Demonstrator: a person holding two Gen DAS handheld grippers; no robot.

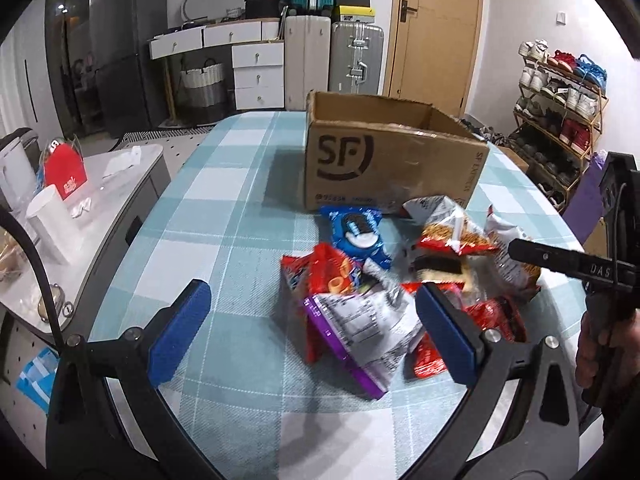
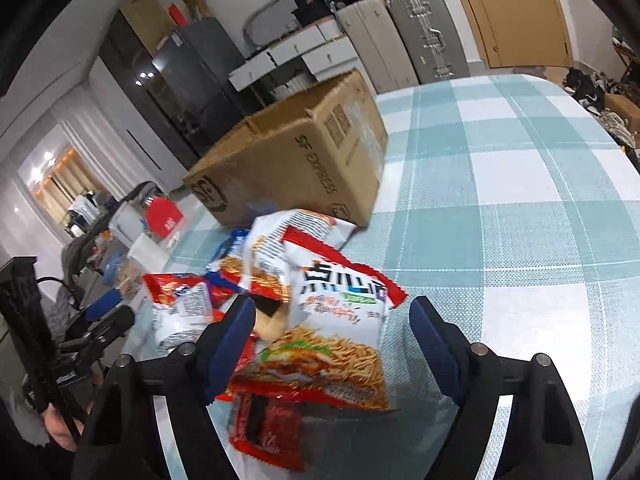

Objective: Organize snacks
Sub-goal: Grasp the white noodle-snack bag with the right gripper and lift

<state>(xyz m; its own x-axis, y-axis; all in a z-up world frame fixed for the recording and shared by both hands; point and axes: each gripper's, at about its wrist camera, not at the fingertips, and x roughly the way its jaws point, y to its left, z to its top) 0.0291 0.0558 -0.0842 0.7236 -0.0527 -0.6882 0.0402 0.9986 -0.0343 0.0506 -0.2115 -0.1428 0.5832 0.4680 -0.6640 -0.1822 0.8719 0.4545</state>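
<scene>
A heap of snack bags lies on the checked tablecloth (image 1: 224, 208) in front of an open cardboard box (image 1: 384, 168) marked SF. My left gripper (image 1: 316, 326) is open just above the heap, and a white bag with a purple edge (image 1: 360, 332) lies between its blue pads (image 1: 188, 320). A blue cookie pack (image 1: 358, 234) and a red bag (image 1: 320, 268) lie behind it. My right gripper (image 2: 334, 342) is open over a noodle snack bag (image 2: 340, 320); its right pad stands clear of the bag. A small red packet (image 2: 268, 428) lies under it. The box (image 2: 296, 160) stands just beyond.
A grey side cabinet (image 1: 120, 184) with white cups and a red card stands left of the table. A shoe rack (image 1: 560, 120) is at the right, with suitcases and a door behind. Bare tablecloth (image 2: 520, 200) stretches right of the heap.
</scene>
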